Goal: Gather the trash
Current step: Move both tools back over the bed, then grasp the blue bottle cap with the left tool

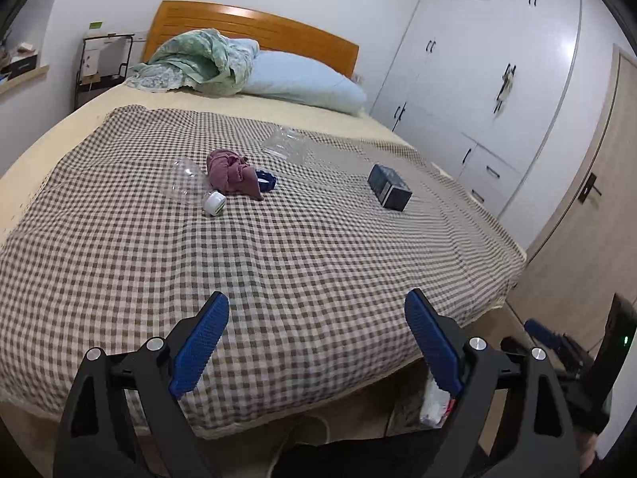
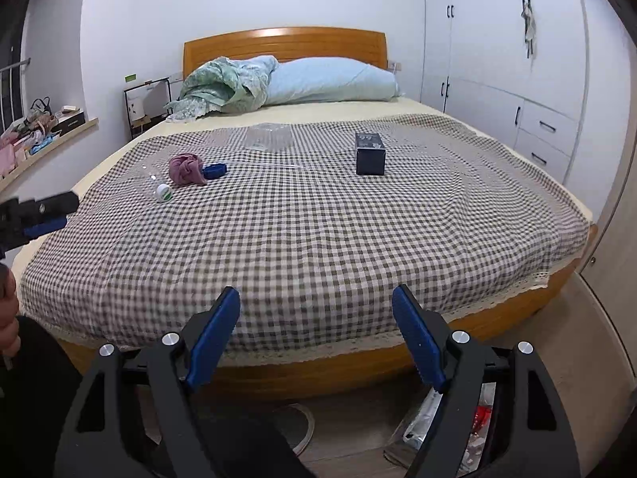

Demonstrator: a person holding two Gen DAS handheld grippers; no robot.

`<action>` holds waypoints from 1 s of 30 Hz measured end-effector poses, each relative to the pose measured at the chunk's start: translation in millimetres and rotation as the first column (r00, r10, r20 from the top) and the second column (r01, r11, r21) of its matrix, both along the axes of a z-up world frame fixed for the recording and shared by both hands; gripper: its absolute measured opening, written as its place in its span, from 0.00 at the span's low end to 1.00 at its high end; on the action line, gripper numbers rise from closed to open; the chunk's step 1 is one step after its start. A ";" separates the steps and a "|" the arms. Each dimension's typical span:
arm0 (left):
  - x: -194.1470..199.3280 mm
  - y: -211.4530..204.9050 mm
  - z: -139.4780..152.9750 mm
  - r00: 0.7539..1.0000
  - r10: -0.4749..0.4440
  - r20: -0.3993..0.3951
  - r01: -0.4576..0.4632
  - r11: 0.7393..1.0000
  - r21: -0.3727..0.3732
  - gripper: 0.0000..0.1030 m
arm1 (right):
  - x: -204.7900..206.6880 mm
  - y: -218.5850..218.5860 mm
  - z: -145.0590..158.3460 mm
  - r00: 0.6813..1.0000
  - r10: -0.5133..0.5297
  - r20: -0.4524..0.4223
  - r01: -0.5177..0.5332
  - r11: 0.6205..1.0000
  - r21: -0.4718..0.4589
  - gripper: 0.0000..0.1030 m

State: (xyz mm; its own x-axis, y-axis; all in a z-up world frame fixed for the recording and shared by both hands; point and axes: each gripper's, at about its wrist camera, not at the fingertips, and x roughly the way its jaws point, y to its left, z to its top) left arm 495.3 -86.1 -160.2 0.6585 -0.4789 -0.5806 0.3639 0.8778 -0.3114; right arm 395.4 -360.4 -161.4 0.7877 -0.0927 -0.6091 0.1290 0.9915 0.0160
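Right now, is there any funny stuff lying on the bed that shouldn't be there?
Yes. On the checked blanket lie an empty clear bottle tipped on its side, a crumpled pink cloth, a blue band, clear plastic packaging and a dark box. Beds don't usually hold bottles and wrappers.
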 end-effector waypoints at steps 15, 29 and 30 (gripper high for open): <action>202.9 -104.8 -68.4 0.959 0.027 -0.284 0.001 0.995 0.097 0.84 | 111.8 -56.0 -29.6 0.998 -0.042 -0.047 0.052 0.974 0.219 0.73; 350.9 -76.0 -106.7 0.939 0.130 -0.320 -0.163 0.983 -0.079 0.82 | 153.0 -75.2 -53.3 0.998 -0.027 -0.057 0.040 0.971 0.237 0.73; 352.5 -80.1 -104.7 0.946 0.125 -0.300 -0.148 0.987 -0.055 0.82 | 154.0 -75.4 -53.8 0.998 -0.026 -0.058 0.039 0.971 0.236 0.73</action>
State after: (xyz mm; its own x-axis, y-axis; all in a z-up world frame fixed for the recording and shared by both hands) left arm 847.9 -166.2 -264.9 0.5256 -0.4467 -0.7241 0.1244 0.8823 -0.4539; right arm 549.4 -435.8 -215.2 0.7519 0.0343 -0.6583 0.1682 0.9556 0.2420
